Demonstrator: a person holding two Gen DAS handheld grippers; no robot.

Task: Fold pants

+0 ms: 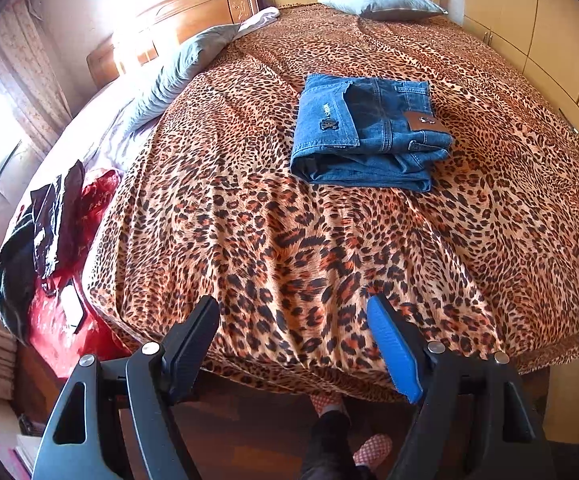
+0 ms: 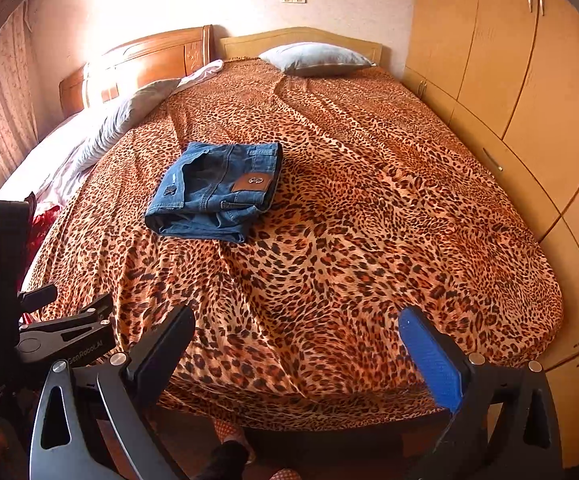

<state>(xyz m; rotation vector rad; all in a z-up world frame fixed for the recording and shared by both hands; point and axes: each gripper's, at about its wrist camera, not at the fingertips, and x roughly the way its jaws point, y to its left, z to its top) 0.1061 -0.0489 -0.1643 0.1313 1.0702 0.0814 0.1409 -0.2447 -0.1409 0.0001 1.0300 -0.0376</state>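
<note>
Jeans (image 1: 369, 136) lay folded into a compact bundle on the bed (image 1: 289, 240), waistband patch up, about mid-mattress and well apart from both tongs. Sat square enough, layers stacked, one folded edge toward the foot of the bed. Seen from the right wrist too (image 2: 217, 190), left of centre on the leopard cover.

Left tongs (image 1: 293, 316) stood open, nothing between the pads, hanging over the foot of the bed. Right tongs (image 2: 297, 328) stood wider still, likewise empty, over the same edge. No cloth touched by either.

Judged as the last step: fold done, bundle released, both hands drawn clear. Little left of the task, going by how the jeans lay. Next move, if any, would call only for a check of the bundle: pressing down a lifted corner or squaring the edges, with a reach back across the cover and a light pinch on the top layer alone. Otherwise, nothing but keeping clear.

Pillow (image 1: 381, 4) sat at the head; wardrobe (image 2: 529, 80) ran along the right side. Red and dark clothes (image 1: 61, 240) heaped off the left edge.
</note>
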